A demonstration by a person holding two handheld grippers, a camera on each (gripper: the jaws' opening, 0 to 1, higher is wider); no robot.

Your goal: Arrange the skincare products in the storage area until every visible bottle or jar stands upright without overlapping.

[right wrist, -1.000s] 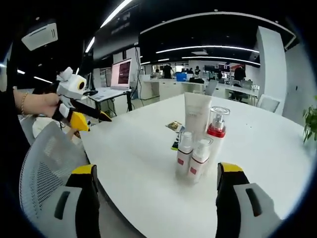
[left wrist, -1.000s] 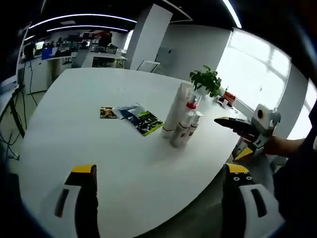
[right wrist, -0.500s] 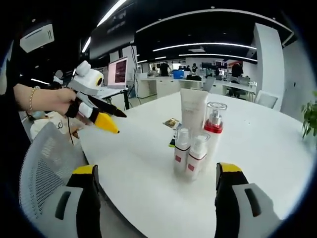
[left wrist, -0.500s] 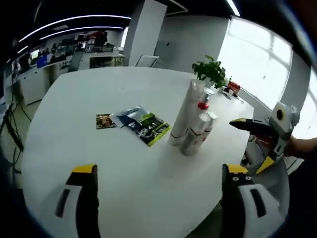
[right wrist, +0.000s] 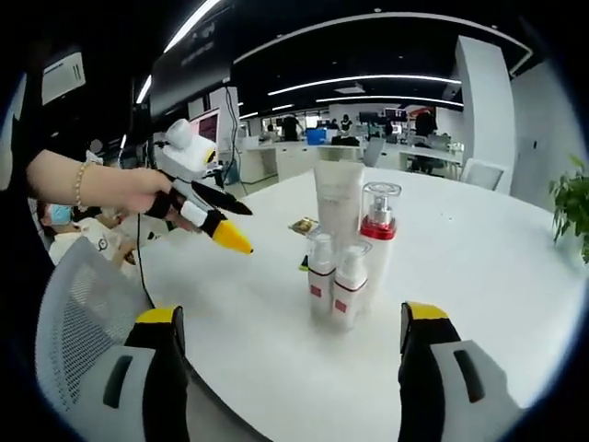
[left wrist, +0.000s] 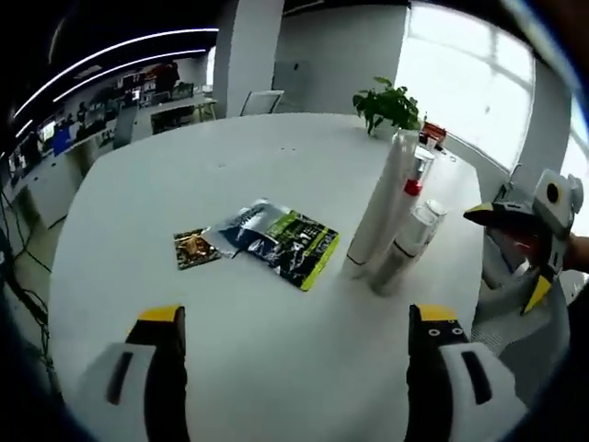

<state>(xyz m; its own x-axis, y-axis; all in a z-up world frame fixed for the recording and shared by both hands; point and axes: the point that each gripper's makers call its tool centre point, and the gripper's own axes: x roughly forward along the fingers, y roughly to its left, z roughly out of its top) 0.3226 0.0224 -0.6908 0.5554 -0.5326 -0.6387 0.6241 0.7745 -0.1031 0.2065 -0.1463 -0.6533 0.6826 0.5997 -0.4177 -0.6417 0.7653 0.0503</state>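
Note:
Several skincare products stand upright in a tight cluster on the white table [right wrist: 479,276]: a tall white tube [right wrist: 339,198], a clear pump bottle with a red collar [right wrist: 377,230] and two small white bottles with red labels [right wrist: 320,276] [right wrist: 350,290]. From the left gripper view the tube [left wrist: 382,216] and the bottles [left wrist: 409,241] lean to the right. My left gripper [left wrist: 296,318] is open and empty over the table, also seen as the left gripper [right wrist: 216,214] in a hand. My right gripper [right wrist: 292,318] is open and empty, near the table edge as the right gripper [left wrist: 520,244].
Dark foil sachets [left wrist: 276,241] and a small sachet [left wrist: 193,249] lie flat on the table left of the cluster. A potted plant [left wrist: 386,106] stands at the far edge. A grey mesh chair [right wrist: 83,313] is by the near edge. Office desks lie beyond.
My left gripper has come closer over the table toward the sachets and the cluster. The right gripper has shifted slightly. The products stand as before.

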